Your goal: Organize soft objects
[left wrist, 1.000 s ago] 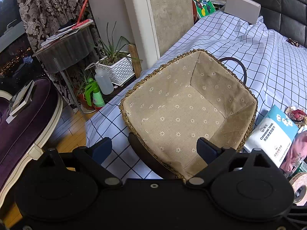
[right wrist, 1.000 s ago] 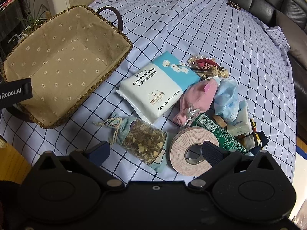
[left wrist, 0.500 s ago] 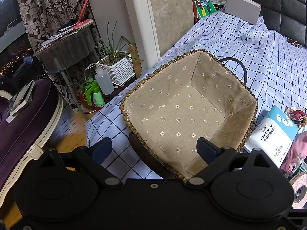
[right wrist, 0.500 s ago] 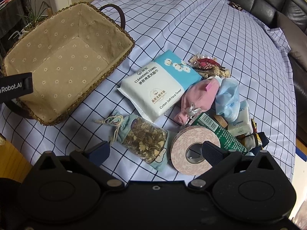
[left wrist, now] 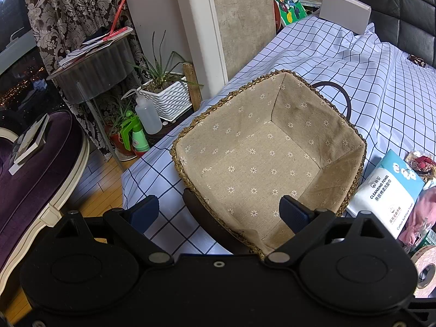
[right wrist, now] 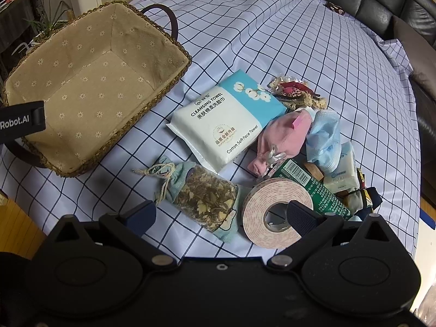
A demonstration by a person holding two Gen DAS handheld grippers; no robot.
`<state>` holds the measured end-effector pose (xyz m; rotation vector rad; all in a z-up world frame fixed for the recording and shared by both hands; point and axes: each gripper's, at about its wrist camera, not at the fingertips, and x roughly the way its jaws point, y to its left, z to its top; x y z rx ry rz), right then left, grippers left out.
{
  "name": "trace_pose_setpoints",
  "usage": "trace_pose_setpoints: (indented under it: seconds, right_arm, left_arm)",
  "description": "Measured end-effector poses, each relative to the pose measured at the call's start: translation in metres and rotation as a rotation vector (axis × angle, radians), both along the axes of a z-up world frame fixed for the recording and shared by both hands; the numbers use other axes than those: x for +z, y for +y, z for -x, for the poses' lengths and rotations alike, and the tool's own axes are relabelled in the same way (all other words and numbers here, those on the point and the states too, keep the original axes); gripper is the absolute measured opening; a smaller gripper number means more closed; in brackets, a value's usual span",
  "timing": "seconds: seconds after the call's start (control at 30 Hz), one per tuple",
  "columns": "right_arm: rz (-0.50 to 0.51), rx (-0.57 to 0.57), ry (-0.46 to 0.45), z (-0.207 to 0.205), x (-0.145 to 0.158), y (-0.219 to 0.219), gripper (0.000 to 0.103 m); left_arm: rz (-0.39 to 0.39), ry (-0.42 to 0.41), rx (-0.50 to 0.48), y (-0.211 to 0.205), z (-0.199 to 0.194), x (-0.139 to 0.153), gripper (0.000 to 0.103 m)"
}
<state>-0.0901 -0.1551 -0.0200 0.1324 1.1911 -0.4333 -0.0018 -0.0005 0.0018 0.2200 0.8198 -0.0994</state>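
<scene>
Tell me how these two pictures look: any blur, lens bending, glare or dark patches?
Left wrist view: sharp, but the fisheye bows the white pillar; the window corner is dark, and the basket evenly lit. Right wrist view: sharp too; the checked sheet lines curve strongly, small glints show on the cleansing towel pack, and the black gripper body fills the shadowed bottom.
</scene>
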Motion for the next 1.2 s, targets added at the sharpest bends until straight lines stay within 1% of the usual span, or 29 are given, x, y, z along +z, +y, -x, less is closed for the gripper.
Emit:
trace_pose_setpoints:
  seconds: [0.17, 0.37, 0.63, 0.87, 0.97, 1.07, 1.2]
  right_arm:
    - [-0.002, 0.003, 0.006, -0.001, -0.001, 0.001, 0.102]
    - [-0.009, 0.003, 0.019, -0.001, -0.004, 0.0, 0.102]
    - [-0.015, -0.013, 0.029, -0.001, -0.007, -0.005, 0.102]
    - [-0.023, -0.022, 0.049, -0.001, -0.013, -0.007, 0.102]
    - [-0.036, -0.033, 0.063, 0.0, -0.017, -0.012, 0.102]
    - [-0.063, -0.054, 0.06, 0.004, -0.017, -0.02, 0.102]
    - [-0.081, -0.1, 0.049, 0.013, -0.015, -0.037, 0.102]
  left_arm:
    - [0.001, 0.007, 0.001, 0.001, -0.001, -0.001, 0.092]
    - [0.012, 0.034, 0.003, 0.003, -0.004, -0.003, 0.092]
    - [0.019, 0.091, -0.003, 0.002, -0.009, -0.007, 0.092]
    - [-0.001, 0.14, -0.03, -0.002, -0.012, -0.008, 0.093]
    - [0.0, 0.184, -0.044, -0.004, -0.012, -0.007, 0.093]
    - [-0.015, 0.2, -0.09, -0.01, -0.007, 0.002, 0.093]
    - [-0.022, 0.174, -0.151, -0.021, 0.005, 0.031, 0.093]
